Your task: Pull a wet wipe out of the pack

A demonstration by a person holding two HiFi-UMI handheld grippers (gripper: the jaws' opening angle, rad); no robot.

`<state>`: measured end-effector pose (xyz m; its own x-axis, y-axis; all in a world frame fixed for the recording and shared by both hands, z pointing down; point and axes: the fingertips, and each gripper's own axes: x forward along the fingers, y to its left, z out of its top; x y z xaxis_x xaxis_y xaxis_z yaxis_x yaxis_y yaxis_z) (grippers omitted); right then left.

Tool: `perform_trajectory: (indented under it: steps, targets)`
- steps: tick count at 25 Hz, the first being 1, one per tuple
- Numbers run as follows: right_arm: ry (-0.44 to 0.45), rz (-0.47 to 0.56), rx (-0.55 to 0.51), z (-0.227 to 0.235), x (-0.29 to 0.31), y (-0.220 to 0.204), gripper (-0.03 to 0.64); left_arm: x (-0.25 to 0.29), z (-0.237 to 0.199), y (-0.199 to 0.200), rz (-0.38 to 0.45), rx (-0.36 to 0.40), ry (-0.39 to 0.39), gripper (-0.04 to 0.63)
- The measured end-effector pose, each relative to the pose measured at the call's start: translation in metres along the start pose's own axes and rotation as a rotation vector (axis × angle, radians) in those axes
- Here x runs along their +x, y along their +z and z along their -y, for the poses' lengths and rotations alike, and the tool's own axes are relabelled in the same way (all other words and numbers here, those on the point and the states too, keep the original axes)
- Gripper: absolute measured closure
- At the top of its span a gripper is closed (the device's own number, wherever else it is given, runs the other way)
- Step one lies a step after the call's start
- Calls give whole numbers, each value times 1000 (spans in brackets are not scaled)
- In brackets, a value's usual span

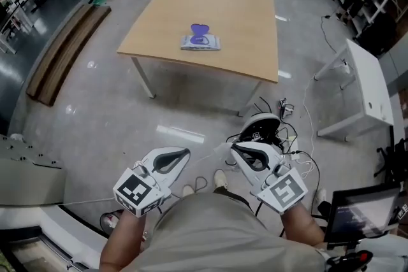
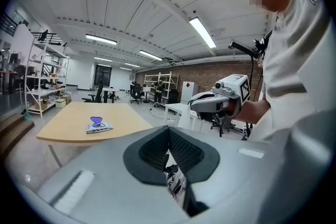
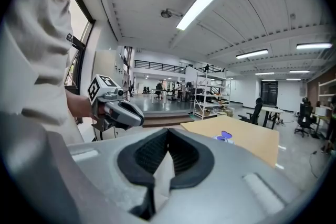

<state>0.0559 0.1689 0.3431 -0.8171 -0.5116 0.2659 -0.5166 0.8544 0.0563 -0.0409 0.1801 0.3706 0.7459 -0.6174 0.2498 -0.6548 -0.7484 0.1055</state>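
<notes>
Wipe pack (image 1: 200,41) on table (image 1: 245,22), well apart from left claw (image 1: 182,155) and right claw (image 1: 236,150), both closed, empty.

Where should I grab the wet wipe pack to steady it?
Probably a short end of the wet wipe pack, coming from the side: it lies flat, and the raised purple lid marks the middle opening, best left free.

Wipe pack (image 1: 200,41) lettering too small to read.

We hold our grey left gripper (image 1: 185,153) and right gripper (image 1: 236,150) at bottom centre. A purple-lidded white wipe pack (image 1: 200,41) lies upper centre on a light wooden table (image 1: 245,19).
</notes>
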Motion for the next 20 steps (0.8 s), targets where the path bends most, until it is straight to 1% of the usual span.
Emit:
perform_trajectory:
  steps: [4, 10, 12, 15, 20]
  targets:
    - [-15, 4, 15, 0, 0, -1, 614, 3, 0, -2, -10, 4, -23, 589]
    - [-16, 6, 11, 14, 1, 0, 614, 20, -3, 8, -11, 7, -32, 589]
    - [-16, 1, 13, 17, 2, -4, 614, 24, -4, 4, -13, 6, -37, 589]
    - [-6, 2, 11, 23, 8, -7, 614, 30, -10, 2, -16, 3, -27, 589]
    - [6, 5, -5, 30, 7, 9, 614, 30, -13, 20, -8, 5, -10, 589]
